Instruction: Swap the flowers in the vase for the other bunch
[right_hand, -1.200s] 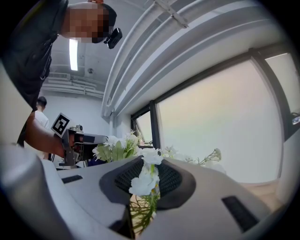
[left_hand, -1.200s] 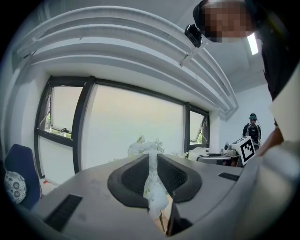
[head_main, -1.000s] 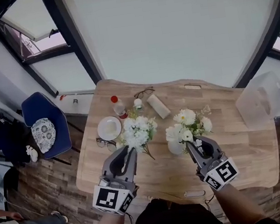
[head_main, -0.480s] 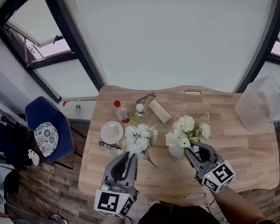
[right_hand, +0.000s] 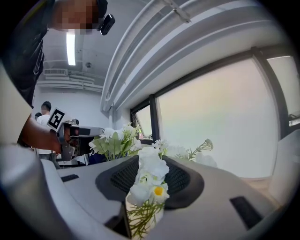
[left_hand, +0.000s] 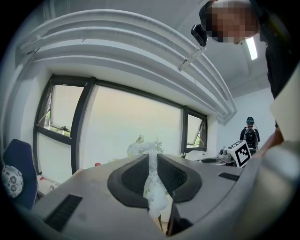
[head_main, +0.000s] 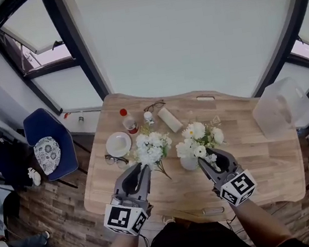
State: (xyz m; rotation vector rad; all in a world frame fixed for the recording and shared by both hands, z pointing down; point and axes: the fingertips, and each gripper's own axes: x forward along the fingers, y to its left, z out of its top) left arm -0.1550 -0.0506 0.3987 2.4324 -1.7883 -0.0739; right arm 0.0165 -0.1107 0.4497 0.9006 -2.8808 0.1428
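Note:
A small white vase [head_main: 189, 163] stands on the wooden table [head_main: 264, 176] with a bunch of white daisy-like flowers [head_main: 199, 136] in it. My right gripper [head_main: 210, 161] is at the vase's right side. Its jaws have just been opening, and the small white and yellow flowers [right_hand: 149, 180] stand between them in the right gripper view, loose of the pads. My left gripper [head_main: 144, 167] is shut on the stems of the other bunch of white flowers [head_main: 152, 146], held left of the vase. That bunch's pale stem [left_hand: 153, 180] shows pinched between the left jaws.
At the table's far left are a white plate [head_main: 118, 144], a red-capped bottle [head_main: 126, 120], a white roll [head_main: 168, 118] and glasses [head_main: 153, 106]. A clear plastic box [head_main: 275, 111] stands far right. A blue chair [head_main: 46, 144] is beside the table's left edge.
My right gripper's jaws stand wider apart around the flowers at the vase. The left gripper holds its bunch in the same place. The head view has shifted slightly.

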